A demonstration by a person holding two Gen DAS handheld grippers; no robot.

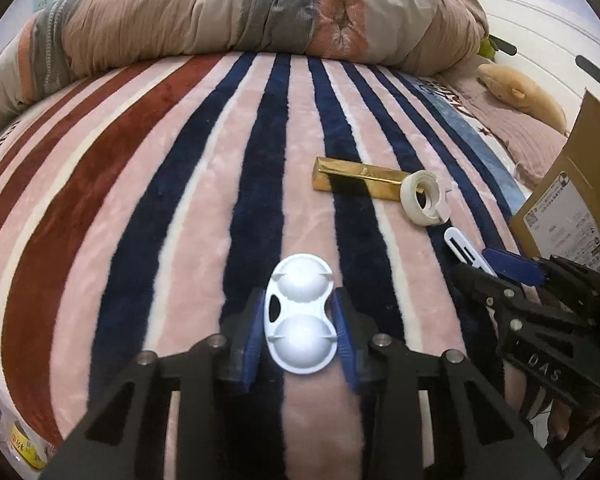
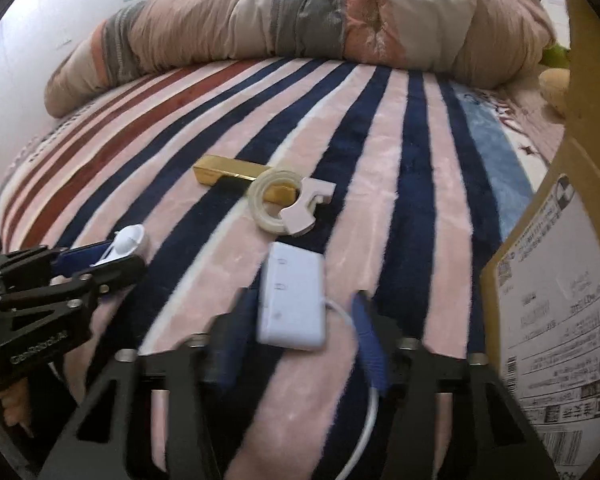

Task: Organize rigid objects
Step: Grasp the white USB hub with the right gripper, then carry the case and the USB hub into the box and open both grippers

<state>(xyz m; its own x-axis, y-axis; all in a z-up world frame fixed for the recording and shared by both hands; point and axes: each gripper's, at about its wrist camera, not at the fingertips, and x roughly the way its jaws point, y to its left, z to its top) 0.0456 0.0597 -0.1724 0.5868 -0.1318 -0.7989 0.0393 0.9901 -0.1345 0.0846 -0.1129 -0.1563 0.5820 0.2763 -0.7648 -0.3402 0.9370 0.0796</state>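
My left gripper [image 1: 300, 320] is shut on a white double-cup plastic case [image 1: 300, 314], held just above the striped blanket. It shows in the right wrist view [image 2: 112, 256] with the case [image 2: 130, 240] between its pads. My right gripper [image 2: 306, 312] straddles a white rectangular adapter [image 2: 294, 300] with a white cable; the right pad stands off the adapter, the left pad sits next to it. In the left wrist view the right gripper [image 1: 496, 268] is at the right with the white adapter [image 1: 464, 246] poking out. A gold bar [image 1: 360, 178] and a white tape dispenser [image 1: 424, 198] lie further back.
A cardboard box [image 2: 556, 320] with printed labels stands at the right, close to my right gripper. A rolled duvet [image 1: 228, 12] lies across the back of the bed. A plush toy [image 1: 524, 94] lies at the far right. The striped blanket [image 1: 140, 184] covers the bed.
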